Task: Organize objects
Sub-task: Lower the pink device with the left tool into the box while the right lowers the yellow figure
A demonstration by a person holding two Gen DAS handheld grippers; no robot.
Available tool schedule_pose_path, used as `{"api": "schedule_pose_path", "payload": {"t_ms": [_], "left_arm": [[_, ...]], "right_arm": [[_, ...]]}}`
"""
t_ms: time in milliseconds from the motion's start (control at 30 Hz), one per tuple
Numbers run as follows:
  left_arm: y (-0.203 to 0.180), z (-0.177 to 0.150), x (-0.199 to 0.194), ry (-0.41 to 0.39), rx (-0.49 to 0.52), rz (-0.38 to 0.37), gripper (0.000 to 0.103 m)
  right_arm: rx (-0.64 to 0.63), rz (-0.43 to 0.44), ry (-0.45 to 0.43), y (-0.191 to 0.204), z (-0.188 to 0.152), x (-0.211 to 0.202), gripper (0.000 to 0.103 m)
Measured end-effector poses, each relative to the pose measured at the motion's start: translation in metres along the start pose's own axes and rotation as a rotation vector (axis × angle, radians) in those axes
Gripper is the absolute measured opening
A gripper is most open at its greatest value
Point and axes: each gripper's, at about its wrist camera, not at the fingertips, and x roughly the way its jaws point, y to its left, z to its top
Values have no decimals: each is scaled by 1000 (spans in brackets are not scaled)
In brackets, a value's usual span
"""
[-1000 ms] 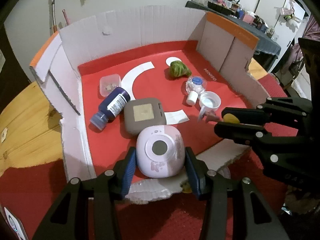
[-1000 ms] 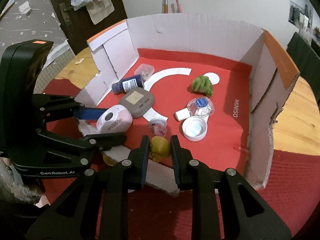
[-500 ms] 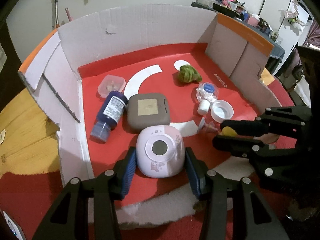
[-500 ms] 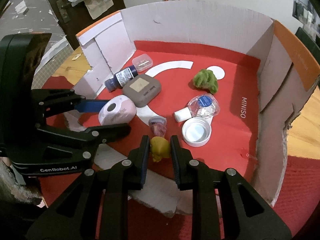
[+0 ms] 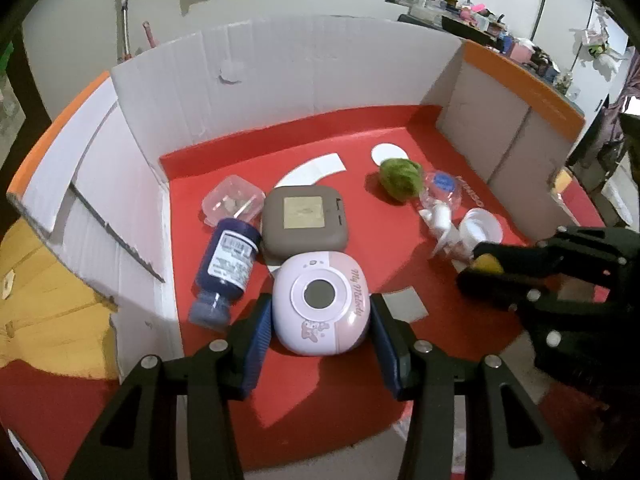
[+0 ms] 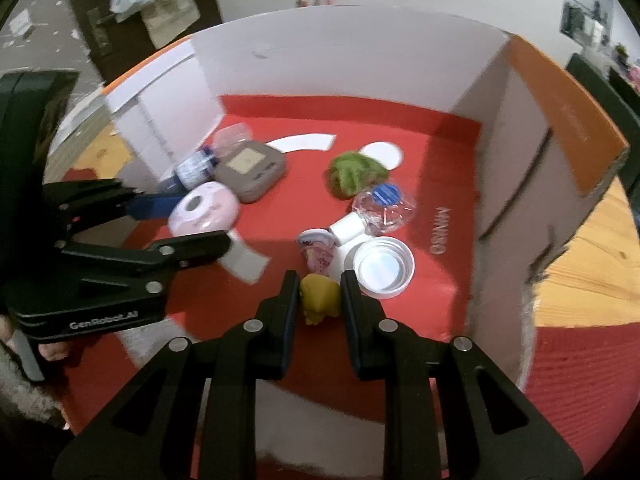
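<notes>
My left gripper (image 5: 320, 320) is shut on a round pink and white case (image 5: 320, 302), held just above the red floor of an open cardboard box (image 5: 280, 80). The case (image 6: 204, 208) and the left gripper (image 6: 188, 220) also show in the right wrist view. My right gripper (image 6: 320, 292) is shut on a small yellow toy (image 6: 320, 296), close over the box floor beside a white lid (image 6: 382, 268). In the left wrist view the right gripper (image 5: 476, 264) and its yellow toy (image 5: 486, 264) sit at the right.
On the box floor lie a grey square case (image 5: 304, 222), a dark blue bottle (image 5: 226, 268), a clear small container (image 5: 232, 204), a green fuzzy lump (image 5: 400, 178), a crumpled clear bottle (image 6: 380, 204) and a small pink tube (image 6: 318, 250). Wooden table (image 6: 592, 264) surrounds the box.
Both grippers have moved forward over the box's torn front edge, deeper onto the red floor, each still holding its object. The items lying in the box have not shifted.
</notes>
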Motion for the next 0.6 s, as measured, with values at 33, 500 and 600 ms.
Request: {"api": "schedule_pose_path", "payload": {"t_ms": [33,500,600], "left_arm": [[0,1,1,-3,-2,5,50],[1,3,7,-28,-10,-2,50],[1,3,7,-28,-10,-1,50]], "right_arm": [[7,7,-1,-3,1,0,20],[7,14,-15,-1,2,7,20],[8,14,-17,0,3,8,20]]}}
